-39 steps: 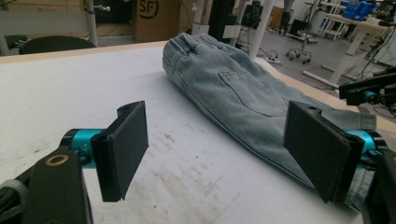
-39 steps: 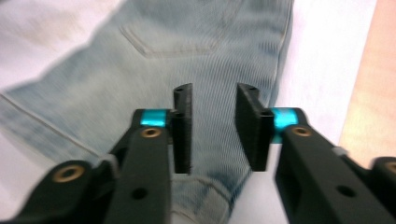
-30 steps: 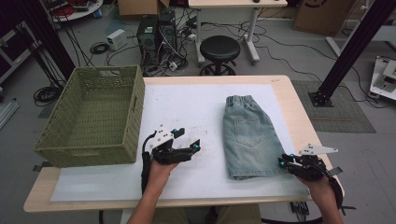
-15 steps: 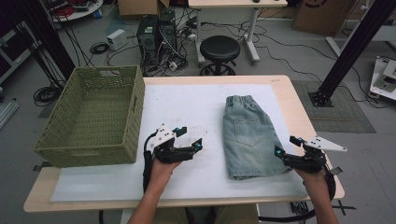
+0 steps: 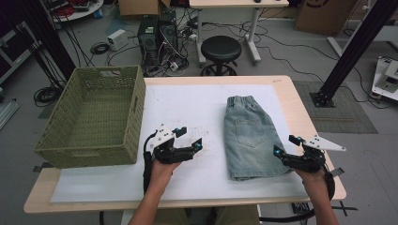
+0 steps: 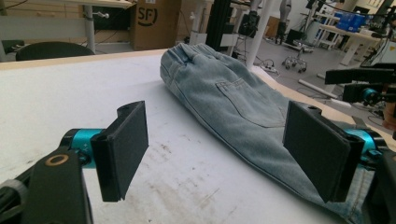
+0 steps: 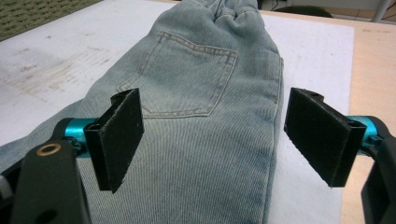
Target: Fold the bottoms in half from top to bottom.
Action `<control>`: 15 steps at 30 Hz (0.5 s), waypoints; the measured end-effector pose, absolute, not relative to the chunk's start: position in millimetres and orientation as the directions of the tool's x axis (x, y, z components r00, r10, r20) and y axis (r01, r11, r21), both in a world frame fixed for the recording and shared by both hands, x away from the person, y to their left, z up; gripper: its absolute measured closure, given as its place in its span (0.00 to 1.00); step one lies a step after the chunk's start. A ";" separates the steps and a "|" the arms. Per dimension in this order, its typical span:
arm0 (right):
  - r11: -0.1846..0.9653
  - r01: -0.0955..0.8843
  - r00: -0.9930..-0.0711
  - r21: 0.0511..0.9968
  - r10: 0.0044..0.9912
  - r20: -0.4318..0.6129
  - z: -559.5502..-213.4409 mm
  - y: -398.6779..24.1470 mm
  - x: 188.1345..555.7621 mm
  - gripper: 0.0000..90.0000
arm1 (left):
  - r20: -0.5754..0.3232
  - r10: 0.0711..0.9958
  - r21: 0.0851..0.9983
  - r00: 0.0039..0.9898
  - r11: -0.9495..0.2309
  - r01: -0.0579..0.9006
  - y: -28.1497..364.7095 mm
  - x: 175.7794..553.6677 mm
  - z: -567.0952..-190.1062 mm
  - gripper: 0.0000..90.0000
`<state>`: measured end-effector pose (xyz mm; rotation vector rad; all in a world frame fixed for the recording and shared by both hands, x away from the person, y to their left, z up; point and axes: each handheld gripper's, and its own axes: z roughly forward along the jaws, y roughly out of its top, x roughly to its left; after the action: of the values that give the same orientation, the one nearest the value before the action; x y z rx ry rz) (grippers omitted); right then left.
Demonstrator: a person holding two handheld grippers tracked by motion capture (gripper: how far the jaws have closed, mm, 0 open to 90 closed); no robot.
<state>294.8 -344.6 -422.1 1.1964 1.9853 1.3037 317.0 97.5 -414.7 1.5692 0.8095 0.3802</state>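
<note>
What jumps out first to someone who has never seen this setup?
Folded denim shorts lie on the white mat, right of middle. A hand-held gripper waits at each side, left gripper and right gripper, jaws open. An empty green basket sits at the left.

right gripper (image 5: 286,146) fingers just opened wide, clear of denim shorts (image 5: 249,136)

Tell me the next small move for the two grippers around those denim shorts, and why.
Probably ease the right gripper forward and close it on the near hem of the denim shorts. Its jaws have just been opening and stand wide, nothing pressed between them, at the folded shorts' near right corner. The left gripper is open too, over bare white mat left of the shorts, and the green basket sits empty.
</note>
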 end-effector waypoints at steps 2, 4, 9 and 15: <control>0.170 0.408 -0.507 0.897 0.859 0.068 -423.0 -344.2 294.8 0.22 | -0.209 0.682 0.962 0.700 0.015 0.273 95.1 318.3 -413.2 0.25; 0.174 0.413 -0.505 0.894 0.860 0.066 -423.6 -343.5 295.1 0.22 | -0.214 0.678 0.963 0.703 0.025 0.269 92.5 319.9 -411.9 0.25; 0.178 0.416 -0.508 0.892 0.859 0.065 -424.8 -341.8 295.9 0.23 | -0.224 0.662 0.960 0.715 0.022 0.280 79.5 326.1 -409.1 0.25; 0.191 0.420 -0.521 0.887 0.851 0.063 -427.4 -342.1 293.5 0.28 | -0.231 0.643 0.952 0.730 -0.005 0.305 54.3 333.4 -407.4 0.25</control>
<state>293.5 -342.1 -427.4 1.1868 2.0248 1.2843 333.4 54.3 -407.4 1.6004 0.7846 0.3154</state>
